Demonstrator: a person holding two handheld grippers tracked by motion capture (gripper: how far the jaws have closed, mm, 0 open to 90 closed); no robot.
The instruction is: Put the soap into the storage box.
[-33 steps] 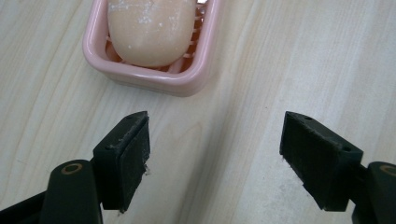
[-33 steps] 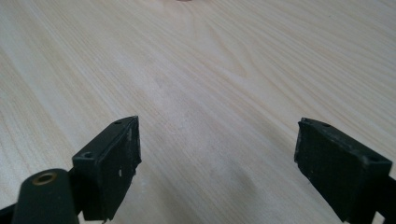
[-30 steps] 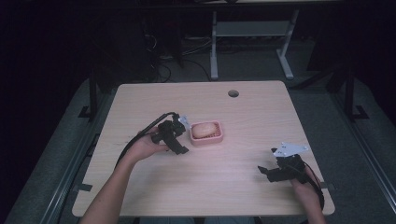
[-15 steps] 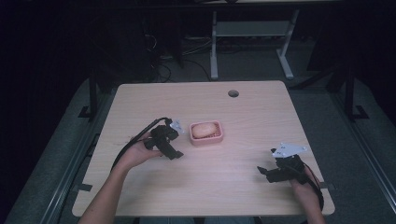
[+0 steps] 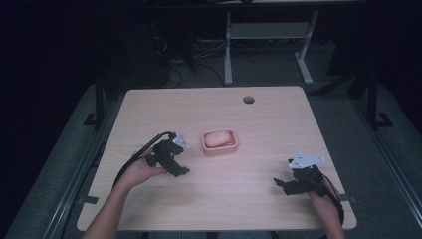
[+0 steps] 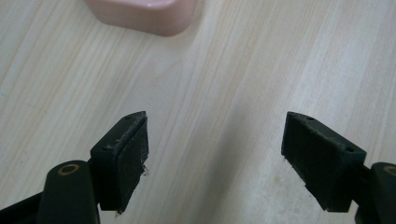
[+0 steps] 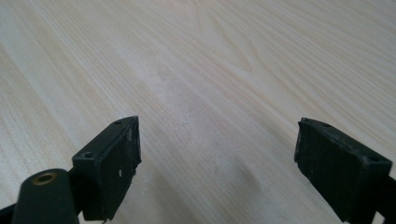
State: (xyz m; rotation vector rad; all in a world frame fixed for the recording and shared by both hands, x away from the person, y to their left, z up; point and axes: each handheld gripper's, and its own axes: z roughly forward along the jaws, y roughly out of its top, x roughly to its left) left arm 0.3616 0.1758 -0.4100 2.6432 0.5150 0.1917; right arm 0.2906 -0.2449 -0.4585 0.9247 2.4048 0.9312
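A pink soap dish with a pale pink bar of soap in it sits near the middle of the wooden table. My left gripper is to the left of the dish and a little nearer, apart from it, held by a hand. In the left gripper view its jaws stand wide open over bare wood, with the dish's corner at the top. My right gripper rests near the front right of the table, open, with nothing between its fingers.
A round cable hole lies near the table's far edge. Desk legs and cables stand on the dark floor beyond the table. Black rails run along the table's left side.
My left gripper has drawn back from the soap dish, moving left and toward the person. The right gripper has stayed in place.
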